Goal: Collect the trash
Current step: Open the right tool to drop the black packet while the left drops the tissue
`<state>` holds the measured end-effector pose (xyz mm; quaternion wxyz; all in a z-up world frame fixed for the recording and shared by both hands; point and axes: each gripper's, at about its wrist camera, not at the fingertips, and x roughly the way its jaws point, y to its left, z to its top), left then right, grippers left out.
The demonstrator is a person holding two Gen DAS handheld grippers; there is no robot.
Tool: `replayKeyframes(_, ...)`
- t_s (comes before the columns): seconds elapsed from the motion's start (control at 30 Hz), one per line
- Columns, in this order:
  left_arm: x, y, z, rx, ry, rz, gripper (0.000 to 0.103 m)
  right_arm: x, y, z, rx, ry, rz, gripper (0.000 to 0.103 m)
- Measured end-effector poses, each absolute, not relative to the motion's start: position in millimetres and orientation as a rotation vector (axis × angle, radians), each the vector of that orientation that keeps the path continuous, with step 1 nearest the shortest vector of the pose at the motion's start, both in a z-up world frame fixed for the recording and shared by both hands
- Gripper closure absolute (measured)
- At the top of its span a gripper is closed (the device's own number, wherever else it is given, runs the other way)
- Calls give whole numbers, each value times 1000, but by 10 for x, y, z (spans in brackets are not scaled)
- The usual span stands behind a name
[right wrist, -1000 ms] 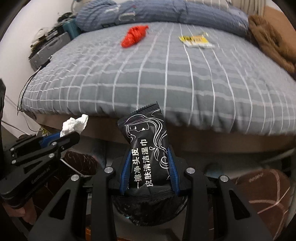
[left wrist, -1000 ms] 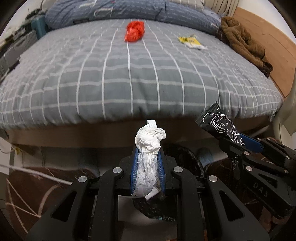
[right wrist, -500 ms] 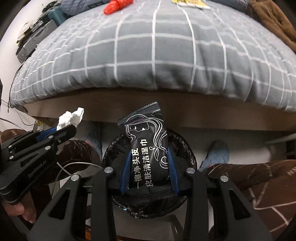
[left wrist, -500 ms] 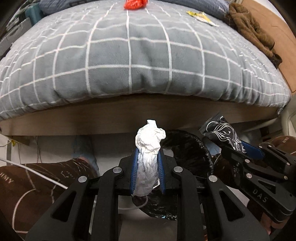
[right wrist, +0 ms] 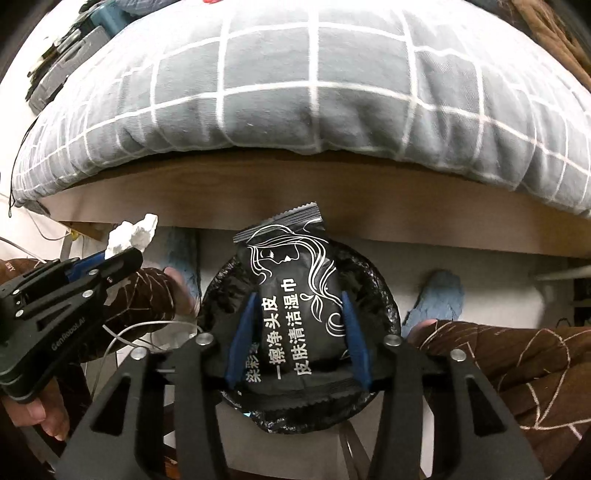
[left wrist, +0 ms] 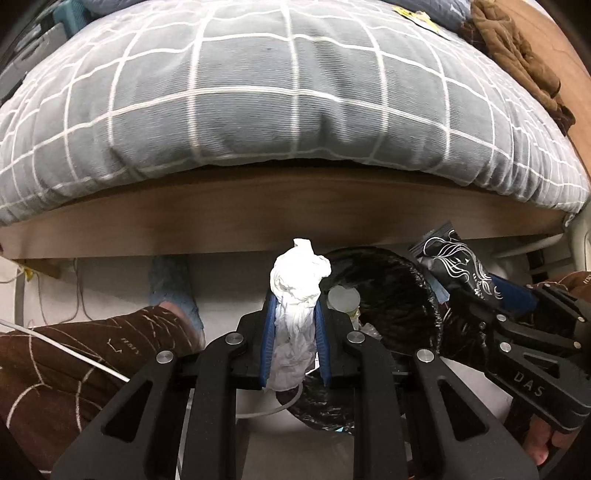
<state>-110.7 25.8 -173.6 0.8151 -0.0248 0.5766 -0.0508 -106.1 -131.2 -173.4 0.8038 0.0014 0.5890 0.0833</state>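
A crumpled white tissue [left wrist: 295,280] stands upright between the blue pads of my left gripper [left wrist: 293,302], which is shut on it just left of the bin's rim. The bin [left wrist: 391,295] is round with a black liner and sits on the floor below the bed frame. My right gripper [right wrist: 299,295] points down over the bin's mouth [right wrist: 384,291]. Its jaws are opening with a black wet-wipe packet [right wrist: 288,266] upright between them, the pads touching its sides. The other views show the same: the packet [left wrist: 450,258] in the right gripper [left wrist: 476,280], the tissue [right wrist: 135,232] in the left gripper [right wrist: 125,254].
The bed with a grey checked duvet [left wrist: 295,92] and a wooden frame [left wrist: 280,210] fills the far side. A person's legs in brown trousers [right wrist: 517,362] and blue slippers [right wrist: 439,295] flank the bin. A white cable [left wrist: 74,354] runs on the floor. A yellow wrapper [left wrist: 417,14] lies on the bed.
Both grippers have sunk and tilted down from bed height toward the bin, which now fills the view below them. The right gripper's pads stand a little wider around the packet.
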Motion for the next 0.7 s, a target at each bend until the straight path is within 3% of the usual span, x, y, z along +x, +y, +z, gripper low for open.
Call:
replayKeyframes(0.47,-1122,-14,-1711,-36,1224,-179,84,-1186,-1666,-1588,-5,1182,91,18)
replayKeyframes(0.7,-1179,-301,-1660,-22,1212,-243,84,-1212,-2036,-1447,58,1125,-3,14)
